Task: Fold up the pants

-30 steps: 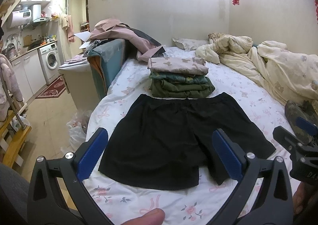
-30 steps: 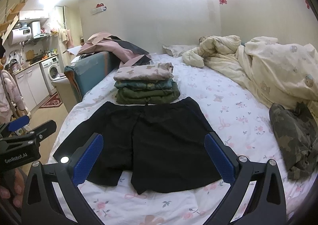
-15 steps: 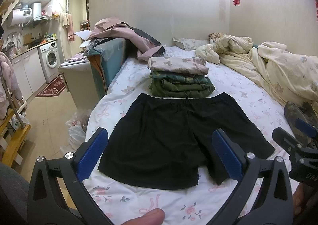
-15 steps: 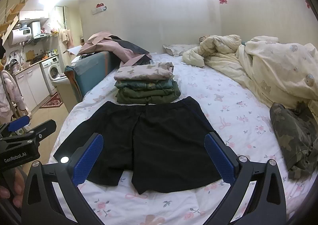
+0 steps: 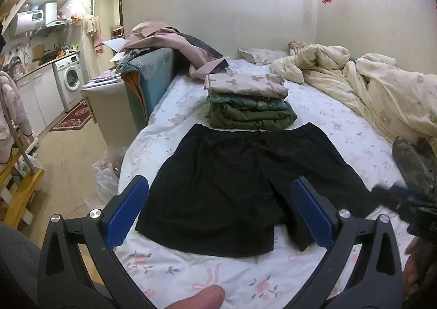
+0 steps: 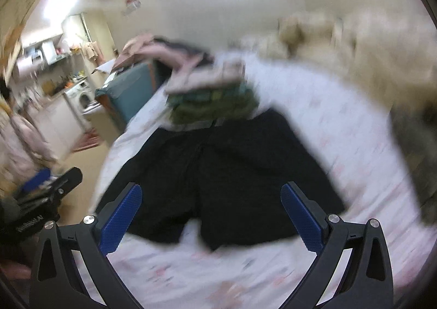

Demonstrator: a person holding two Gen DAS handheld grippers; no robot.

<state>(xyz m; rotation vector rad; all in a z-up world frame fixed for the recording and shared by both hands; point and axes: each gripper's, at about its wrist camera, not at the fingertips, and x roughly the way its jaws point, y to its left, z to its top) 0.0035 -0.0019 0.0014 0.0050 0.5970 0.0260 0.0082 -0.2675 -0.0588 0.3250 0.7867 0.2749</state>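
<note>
Black shorts [image 5: 245, 180] lie flat on the flowered bed sheet [image 5: 191, 276], waistband away from me, legs toward me. They also show in the blurred right wrist view [image 6: 218, 180]. My left gripper [image 5: 218, 213] is open and empty, hovering above the near hem of the shorts. My right gripper [image 6: 213, 216] is open and empty above the near hem too. The right gripper also shows at the right edge of the left wrist view [image 5: 404, 197]. The left gripper shows at the left edge of the right wrist view [image 6: 41, 189].
A stack of folded clothes [image 5: 248, 101] sits just beyond the waistband. A rumpled cream duvet [image 5: 368, 85] fills the right side of the bed. A camouflage garment [image 5: 415, 161] lies at right. A teal headboard-like panel [image 5: 147, 82] and floor are at left.
The right gripper has moved fast and tilted, so its view is blurred now. The left gripper has barely moved. The shorts lie as before.
</note>
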